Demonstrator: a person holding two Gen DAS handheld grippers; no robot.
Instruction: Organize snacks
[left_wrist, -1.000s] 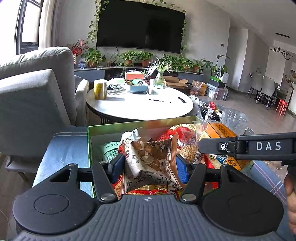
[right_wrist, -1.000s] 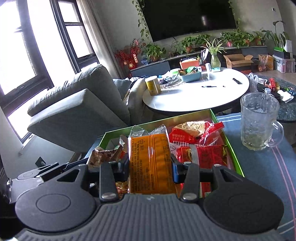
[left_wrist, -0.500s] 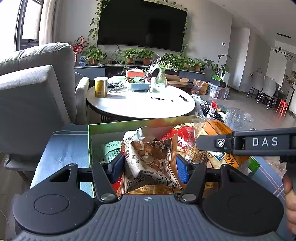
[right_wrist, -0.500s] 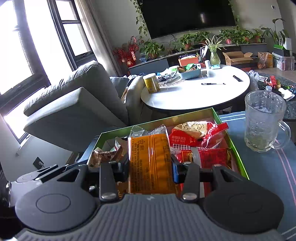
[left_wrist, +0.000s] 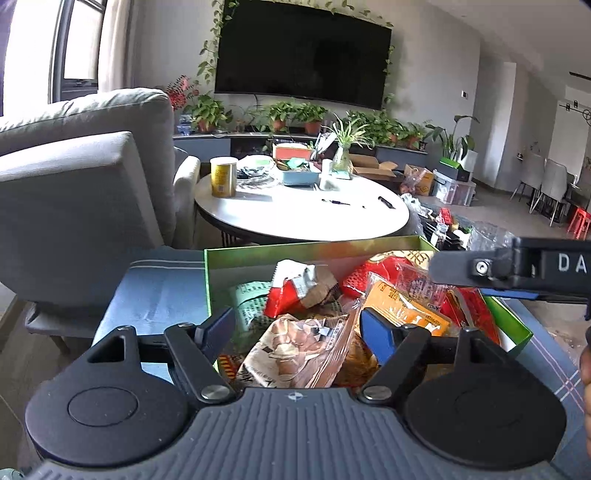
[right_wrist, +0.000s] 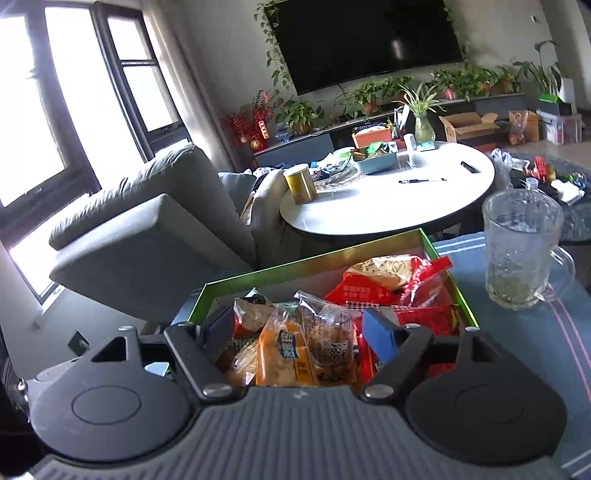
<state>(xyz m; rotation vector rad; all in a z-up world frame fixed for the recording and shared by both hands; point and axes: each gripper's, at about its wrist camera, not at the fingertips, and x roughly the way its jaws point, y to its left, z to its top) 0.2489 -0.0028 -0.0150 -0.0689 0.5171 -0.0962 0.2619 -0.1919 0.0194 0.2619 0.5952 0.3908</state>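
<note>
Your left gripper (left_wrist: 297, 332) is letting go of a snack: its jaws are opening, and the brown printed packet (left_wrist: 299, 354) lies between them over the green box (left_wrist: 295, 248), not pressed by either blue pad. Your right gripper (right_wrist: 295, 334) also stands open in its own view, with its pads clear of the orange packet (right_wrist: 284, 354) and the clear packet (right_wrist: 328, 339) that lie between them. Both packets rest on the pile inside the box. So I judge that this is the release step, with 2 snacks just dropped in.

The next move, in my opinion, calls for lifting both grippers straight up and away, so the fingers do not drag any packet out again. After this you look for a snack that is still outside the box; I cannot see any from here.

The brown packet lies tilted, with its long axis running from near the camera toward the back wall of the box and a little to the right. The orange packet lies almost along the fingers, with its printed face up.

A glass mug (right_wrist: 521, 251) stands just beside the box on the blue cloth (right_wrist: 554, 332); keep your right hand clear of it.
</note>
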